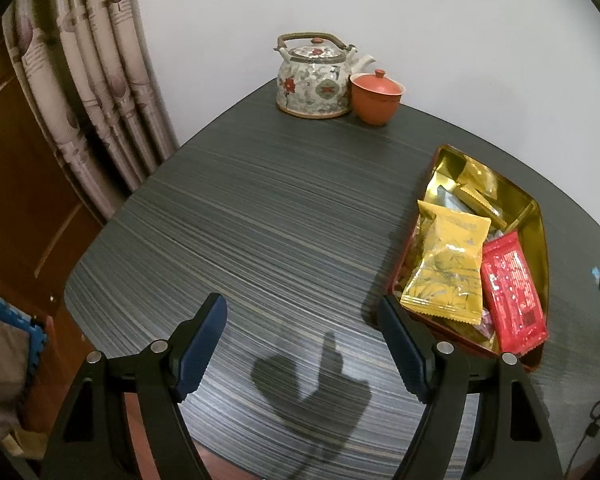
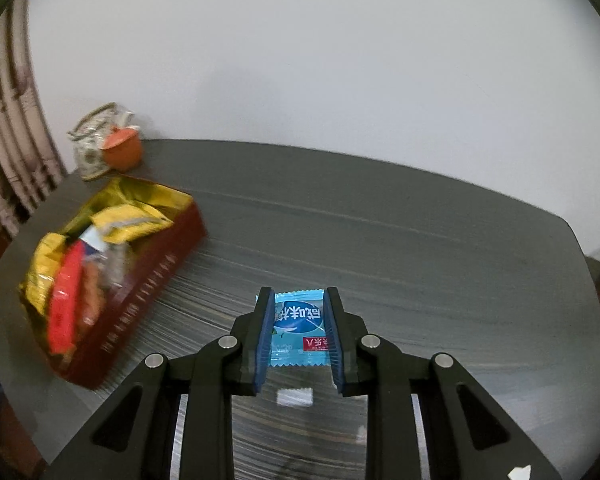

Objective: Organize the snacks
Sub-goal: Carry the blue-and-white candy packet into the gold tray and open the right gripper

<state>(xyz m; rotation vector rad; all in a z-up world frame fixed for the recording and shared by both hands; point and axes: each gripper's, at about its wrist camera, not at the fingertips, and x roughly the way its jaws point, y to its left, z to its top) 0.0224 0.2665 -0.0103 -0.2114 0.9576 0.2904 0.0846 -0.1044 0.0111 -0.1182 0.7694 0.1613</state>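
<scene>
My right claw (image 2: 299,326) is pinching a small blue packet (image 2: 299,330) between its pads, holding it just above the table (image 2: 420,240). The packet is looking flat and shiny, with zigzag edges, a darker blue oval with white characters, and a red patch at one corner. My left claw (image 1: 304,344) is hanging wide open with nothing in it, over bare tabletop. The tin (image 1: 538,224) is sitting just beside its right finger, and that view is giving me the sharp look inside: a yellow pack (image 1: 446,260) lying on top, a red pack (image 1: 514,292) next to it, gold lining. It's also showing the teapot (image 1: 314,80) and orange cup (image 1: 376,96) clearly. The right view is only giving me a blurry tin off to the left, well apart from the packet.
</scene>
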